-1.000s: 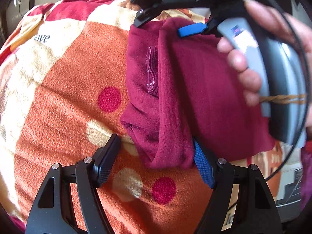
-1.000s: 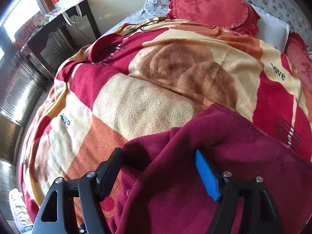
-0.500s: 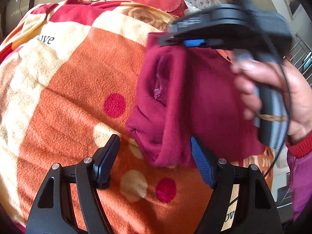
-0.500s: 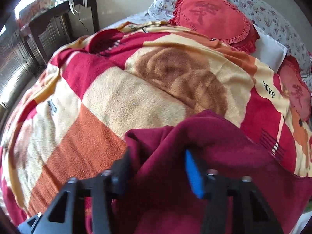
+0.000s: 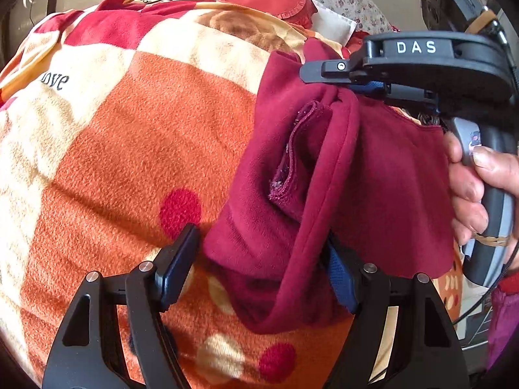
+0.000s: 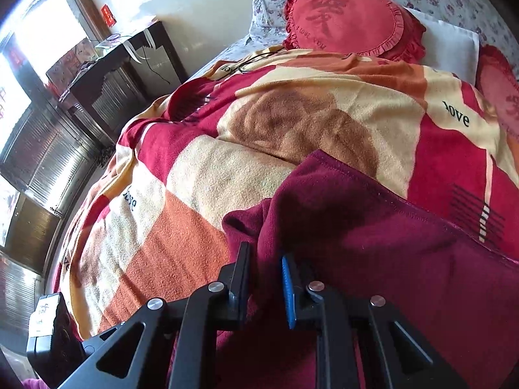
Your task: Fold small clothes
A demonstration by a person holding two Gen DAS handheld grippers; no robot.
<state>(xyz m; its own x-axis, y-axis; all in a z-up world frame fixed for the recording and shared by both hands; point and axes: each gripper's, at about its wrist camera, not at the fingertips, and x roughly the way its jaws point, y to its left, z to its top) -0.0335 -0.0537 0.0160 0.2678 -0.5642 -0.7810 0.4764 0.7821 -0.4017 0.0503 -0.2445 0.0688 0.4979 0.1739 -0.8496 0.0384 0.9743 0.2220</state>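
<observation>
A maroon fleece garment (image 5: pixel 389 178) lies bunched on the patterned blanket (image 5: pixel 129 146), its hemmed edge and a small seam facing me. The jaws of my right gripper (image 6: pixel 264 254) are closing, with a fold of the garment (image 6: pixel 373 243) pinched between the pads. In the left wrist view the right gripper (image 5: pixel 343 81) holds the top edge up, with a hand (image 5: pixel 473 188) on its grip. My left gripper (image 5: pixel 261 240) stands open low down, and the hanging lower fold sits between its fingers unpinched.
The blanket (image 6: pixel 211 178) covers a bed. A red heart-shaped pillow (image 6: pixel 347 19) and a white pillow (image 6: pixel 447 45) lie at the head. A dark side table (image 6: pixel 129 64) with cables stands left of the bed, by bright windows.
My right gripper's jaws came together on the garment's edge and lifted it a little. In the left wrist view that gripper shifted right, drawing the cloth up. The left gripper stayed open.
</observation>
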